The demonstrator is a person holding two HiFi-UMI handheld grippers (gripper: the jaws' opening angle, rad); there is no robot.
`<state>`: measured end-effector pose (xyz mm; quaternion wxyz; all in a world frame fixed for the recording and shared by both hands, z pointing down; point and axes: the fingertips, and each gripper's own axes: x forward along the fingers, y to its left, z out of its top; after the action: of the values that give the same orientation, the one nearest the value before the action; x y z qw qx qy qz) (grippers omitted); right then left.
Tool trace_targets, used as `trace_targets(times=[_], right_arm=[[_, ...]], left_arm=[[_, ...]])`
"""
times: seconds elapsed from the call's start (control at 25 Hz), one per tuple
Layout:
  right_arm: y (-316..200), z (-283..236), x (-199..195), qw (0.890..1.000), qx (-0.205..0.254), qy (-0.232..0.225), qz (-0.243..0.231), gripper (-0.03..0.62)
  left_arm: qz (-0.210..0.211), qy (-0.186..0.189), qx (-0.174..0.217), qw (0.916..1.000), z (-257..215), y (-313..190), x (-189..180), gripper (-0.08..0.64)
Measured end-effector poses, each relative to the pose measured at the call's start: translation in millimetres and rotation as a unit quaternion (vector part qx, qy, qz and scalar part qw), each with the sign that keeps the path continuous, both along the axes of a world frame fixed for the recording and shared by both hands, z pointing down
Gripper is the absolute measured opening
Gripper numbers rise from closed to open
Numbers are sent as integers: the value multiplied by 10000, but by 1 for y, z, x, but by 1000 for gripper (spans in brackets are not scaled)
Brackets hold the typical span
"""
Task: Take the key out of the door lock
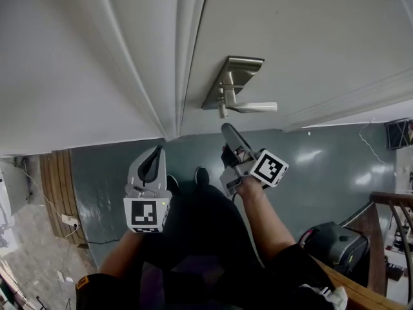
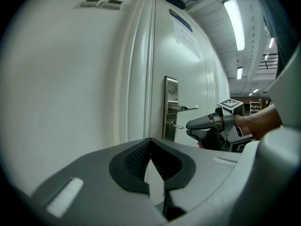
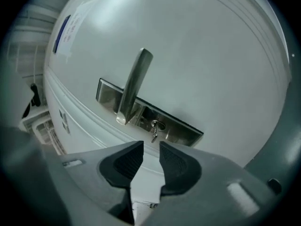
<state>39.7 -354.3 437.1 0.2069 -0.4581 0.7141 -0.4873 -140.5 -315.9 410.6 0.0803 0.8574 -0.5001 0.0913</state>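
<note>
Jaws of the right gripper (image 3: 151, 147) stood apart with nothing between them, low in the middle of its frame and short of the key (image 3: 154, 129). The key sat in the lock on the metal plate (image 3: 183, 128), under the door handle (image 3: 134, 84), so gripping it and pulling it out remained undone. The left gripper (image 2: 150, 144) was closed and empty, back from the door (image 2: 188, 69).

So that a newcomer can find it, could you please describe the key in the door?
On the white door, find the brushed-metal lock plate. Below its long lever handle a small key sticks out, far thinner and shorter than the lever, with a ring-shaped head.
</note>
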Motion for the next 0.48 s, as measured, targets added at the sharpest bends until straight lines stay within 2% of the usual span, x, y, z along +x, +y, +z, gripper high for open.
trace_targets(times=[0.16,0.48], right_arm=[[-17,-2,1,9988,122,-464,-119,91],[-39,2,-4,9931,75,-1124,-331,89]], left_arm=[[-54,-75,10,10000,-5,-6,6,17],[-195,-167,124,9996,-10,-20,14,18]])
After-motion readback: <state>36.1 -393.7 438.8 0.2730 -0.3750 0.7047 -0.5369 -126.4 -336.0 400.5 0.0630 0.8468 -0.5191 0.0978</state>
